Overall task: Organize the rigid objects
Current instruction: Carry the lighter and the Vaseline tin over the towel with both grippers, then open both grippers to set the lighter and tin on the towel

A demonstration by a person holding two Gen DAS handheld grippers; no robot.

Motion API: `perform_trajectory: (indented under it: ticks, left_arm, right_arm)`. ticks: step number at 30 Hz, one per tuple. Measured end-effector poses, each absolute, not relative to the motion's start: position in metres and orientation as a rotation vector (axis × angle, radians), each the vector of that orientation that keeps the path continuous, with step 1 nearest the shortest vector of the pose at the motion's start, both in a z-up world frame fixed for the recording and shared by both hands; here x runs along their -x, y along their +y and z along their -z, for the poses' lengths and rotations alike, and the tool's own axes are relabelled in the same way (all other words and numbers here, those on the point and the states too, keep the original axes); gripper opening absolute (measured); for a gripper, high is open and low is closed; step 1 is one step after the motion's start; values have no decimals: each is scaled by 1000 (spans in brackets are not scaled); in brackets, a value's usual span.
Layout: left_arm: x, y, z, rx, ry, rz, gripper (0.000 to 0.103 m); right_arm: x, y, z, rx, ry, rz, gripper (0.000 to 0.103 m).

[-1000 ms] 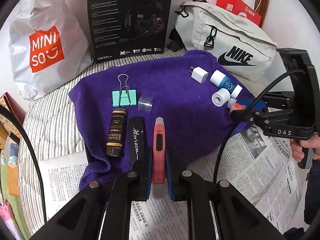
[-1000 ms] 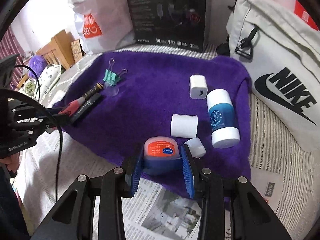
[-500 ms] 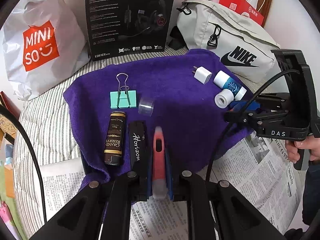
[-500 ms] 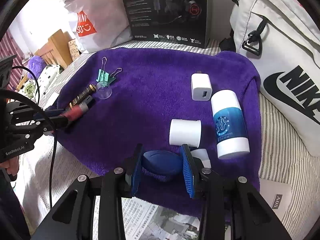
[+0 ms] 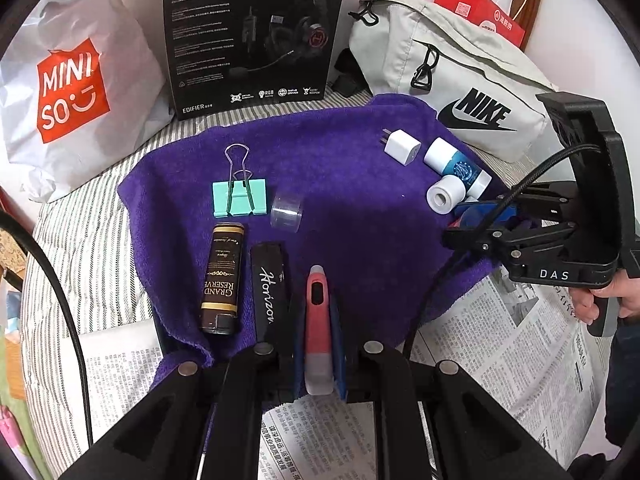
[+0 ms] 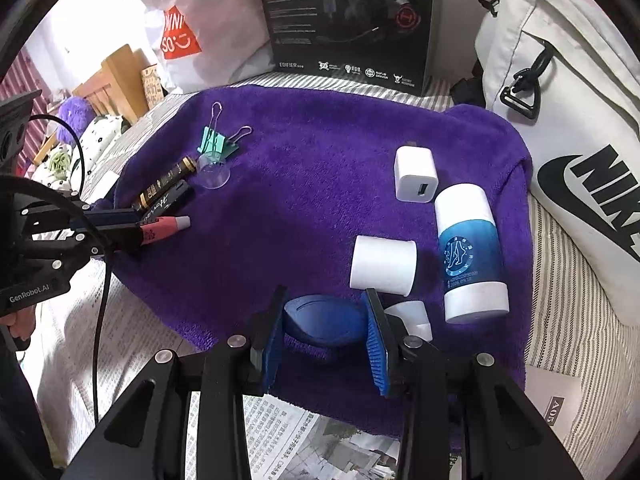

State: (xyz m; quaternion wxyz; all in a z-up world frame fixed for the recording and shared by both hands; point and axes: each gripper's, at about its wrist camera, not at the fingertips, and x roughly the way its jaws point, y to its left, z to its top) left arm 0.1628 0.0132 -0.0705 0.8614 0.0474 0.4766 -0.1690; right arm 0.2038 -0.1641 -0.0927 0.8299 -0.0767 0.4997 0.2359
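My left gripper (image 5: 318, 312) is shut on a red utility knife (image 5: 317, 312) and holds it at the near edge of the purple towel (image 5: 352, 200); it also shows in the right wrist view (image 6: 160, 230). My right gripper (image 6: 324, 320) is shut on a small blue jar (image 6: 320, 320), tipped on its side over the towel's near right part. On the towel lie a gold-brown lighter (image 5: 222, 276), a black Horizon stick (image 5: 270, 288), a green binder clip (image 5: 239, 198), a clear cap (image 5: 286, 212), a white charger (image 6: 414, 174), a white roll (image 6: 382, 266) and a blue-white bottle (image 6: 470, 256).
A black headset box (image 5: 252, 32), a Miniso bag (image 5: 72, 92) and a white Nike bag (image 6: 568, 120) stand along the back. Newspaper (image 5: 512, 340) covers the striped bedding in front. A small white cap (image 6: 412, 314) lies right beside the right gripper's right finger.
The left gripper closed on the red knife and drew it back slightly. The right gripper lifted the blue jar, tipped it on its side and carried it forward over the towel.
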Motion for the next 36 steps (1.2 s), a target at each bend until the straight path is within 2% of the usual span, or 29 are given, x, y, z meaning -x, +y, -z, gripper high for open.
perform_trajectory:
  ticks: [2,9,25,36]
  left_arm:
    - [-164,11,70,-110,1003,357,12]
    - [-172,8,72,-104,1009,362,12]
    - [-192,-5,87,-131,1039,374,12]
    - [-181,-2,89,-132,1075,343,13]
  right_arm:
    - [-204,-164,93,167,1062,-504,38]
    - [-201,-167,89,168,1046,-503,49]
    - [-187,-181,68,138,984,-502,51]
    - [-179,-191,76,127,1021,-476,51]
